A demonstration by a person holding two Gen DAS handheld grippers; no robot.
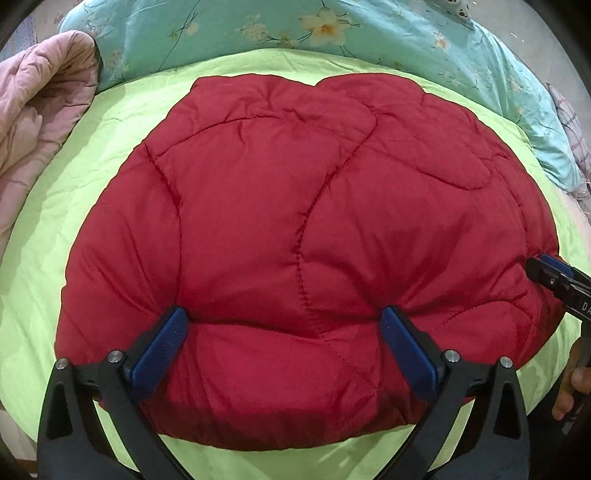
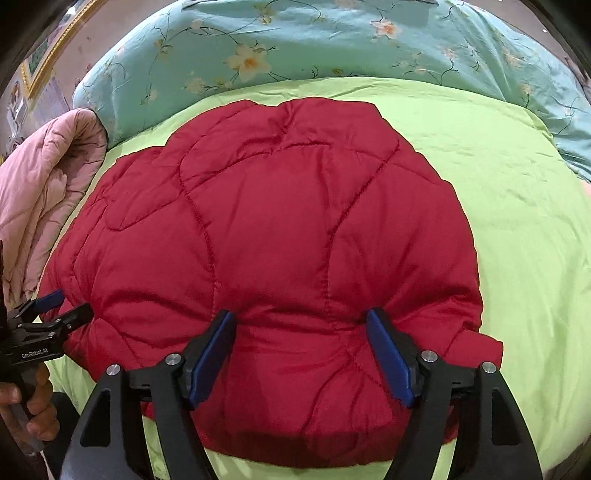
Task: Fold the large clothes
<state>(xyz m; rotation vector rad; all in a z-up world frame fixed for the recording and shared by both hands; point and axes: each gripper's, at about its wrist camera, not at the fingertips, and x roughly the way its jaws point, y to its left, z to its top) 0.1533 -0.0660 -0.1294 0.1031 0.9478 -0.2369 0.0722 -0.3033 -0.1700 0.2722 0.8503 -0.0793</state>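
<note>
A puffy red quilted jacket [image 1: 295, 206] [image 2: 277, 221] lies folded into a rounded bundle on a lime-green sheet [image 1: 110, 147] [image 2: 517, 221]. My left gripper [image 1: 284, 314] is open wide, its blue pads dug into the jacket's near part with a bulge of fabric between them. My right gripper [image 2: 300, 316] is also open, tips sunk into the jacket's near edge with fabric between the pads. Each gripper shows in the other's view: the right gripper [image 1: 543, 267] at the jacket's right edge, the left gripper [image 2: 70, 304] at its left edge.
A teal floral quilt [image 1: 258, 33] [image 2: 295, 40] lies along the far side of the bed. A pink quilted blanket [image 1: 33, 110] [image 2: 40, 184] is heaped at the left. A person's hand [image 1: 569, 391] [image 2: 33, 406] holds each gripper's handle.
</note>
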